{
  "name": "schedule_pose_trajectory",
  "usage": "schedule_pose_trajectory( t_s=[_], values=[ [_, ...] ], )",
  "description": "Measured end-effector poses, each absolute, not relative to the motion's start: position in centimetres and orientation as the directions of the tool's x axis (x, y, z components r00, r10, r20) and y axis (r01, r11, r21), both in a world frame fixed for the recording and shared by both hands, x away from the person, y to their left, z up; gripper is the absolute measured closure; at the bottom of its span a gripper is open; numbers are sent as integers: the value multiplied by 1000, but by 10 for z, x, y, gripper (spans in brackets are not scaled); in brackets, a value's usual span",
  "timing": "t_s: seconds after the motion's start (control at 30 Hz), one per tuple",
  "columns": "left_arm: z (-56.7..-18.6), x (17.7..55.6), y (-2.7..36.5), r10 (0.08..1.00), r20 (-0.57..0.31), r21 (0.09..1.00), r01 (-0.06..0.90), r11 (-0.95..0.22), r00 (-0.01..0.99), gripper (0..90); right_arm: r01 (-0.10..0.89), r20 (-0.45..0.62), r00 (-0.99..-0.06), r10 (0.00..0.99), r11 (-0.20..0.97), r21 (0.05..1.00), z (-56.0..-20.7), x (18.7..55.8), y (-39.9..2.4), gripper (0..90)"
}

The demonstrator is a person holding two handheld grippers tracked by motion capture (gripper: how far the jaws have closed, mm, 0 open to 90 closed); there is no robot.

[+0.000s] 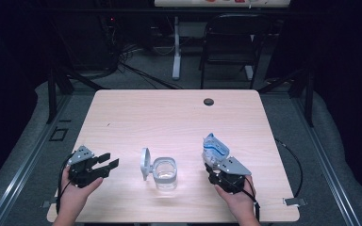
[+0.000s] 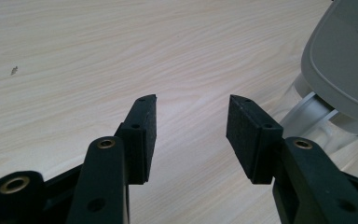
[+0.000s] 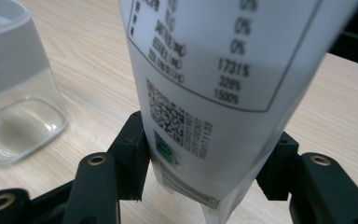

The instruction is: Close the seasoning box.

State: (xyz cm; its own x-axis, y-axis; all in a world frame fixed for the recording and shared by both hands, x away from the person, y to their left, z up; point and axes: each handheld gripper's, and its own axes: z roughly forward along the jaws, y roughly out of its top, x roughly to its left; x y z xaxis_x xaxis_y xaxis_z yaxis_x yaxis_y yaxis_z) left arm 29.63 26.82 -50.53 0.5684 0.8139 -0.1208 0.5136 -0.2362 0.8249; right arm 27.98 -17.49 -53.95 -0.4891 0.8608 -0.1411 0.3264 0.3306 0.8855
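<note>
A clear square container (image 1: 165, 173) stands near the table's front middle, its grey lid (image 1: 145, 163) swung up on its left side. My right gripper (image 1: 213, 165) is shut on a white and blue pouch (image 1: 214, 149) just right of the container. In the right gripper view (image 3: 209, 135) the pads press both sides of the pouch (image 3: 214, 70), whose printed back faces the camera, and the container (image 3: 14, 88) stands at the left. My left gripper (image 1: 109, 160) rests left of the container, open and empty. In its own view (image 2: 192, 105) the lid (image 2: 345, 65) lies to the right.
The light wooden table (image 1: 169, 117) has a dark round grommet (image 1: 209, 101) near its far edge. A black chair (image 1: 231, 42) and a white table leg (image 1: 176, 47) stand behind it. Cables trail from both grippers over the front edge.
</note>
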Motion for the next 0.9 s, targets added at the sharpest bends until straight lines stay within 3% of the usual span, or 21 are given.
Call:
schedule_pose_trajectory(
  t_s=[0.9],
  values=[
    [-507,297,271,819,-123,824,518,-231,561,532,275,-242,-548,801,446,852,-515,294,-155,452]
  ],
)
